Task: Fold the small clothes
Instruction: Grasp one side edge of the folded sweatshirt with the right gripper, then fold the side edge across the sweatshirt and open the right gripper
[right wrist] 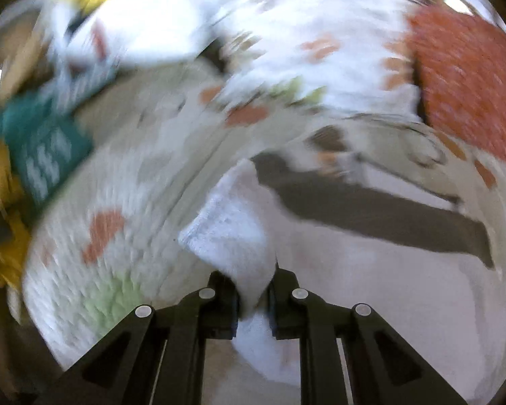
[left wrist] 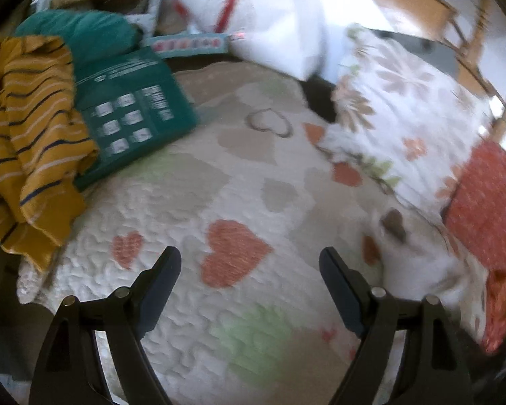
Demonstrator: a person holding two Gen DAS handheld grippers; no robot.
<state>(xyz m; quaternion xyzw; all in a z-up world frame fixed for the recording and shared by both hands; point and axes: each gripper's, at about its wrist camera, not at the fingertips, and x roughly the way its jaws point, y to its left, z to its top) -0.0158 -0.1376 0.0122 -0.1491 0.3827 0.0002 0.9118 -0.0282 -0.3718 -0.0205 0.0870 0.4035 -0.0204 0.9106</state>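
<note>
The right gripper (right wrist: 252, 298) is pinching a corner of one white garment (right wrist: 232, 233), its jaws drawn close on the cloth; the rest of that garment is lying on the heart-patterned quilt (right wrist: 145, 182) just ahead, though the view is blurring. The left gripper (left wrist: 249, 270) is hovering wide open above the quilt (left wrist: 192, 209), holding nothing. One mustard striped garment (left wrist: 33, 141) is lying crumpled at the left edge, touching one green box (left wrist: 131, 114); one red patterned cushion (left wrist: 489, 202) is sitting at the right.
</note>
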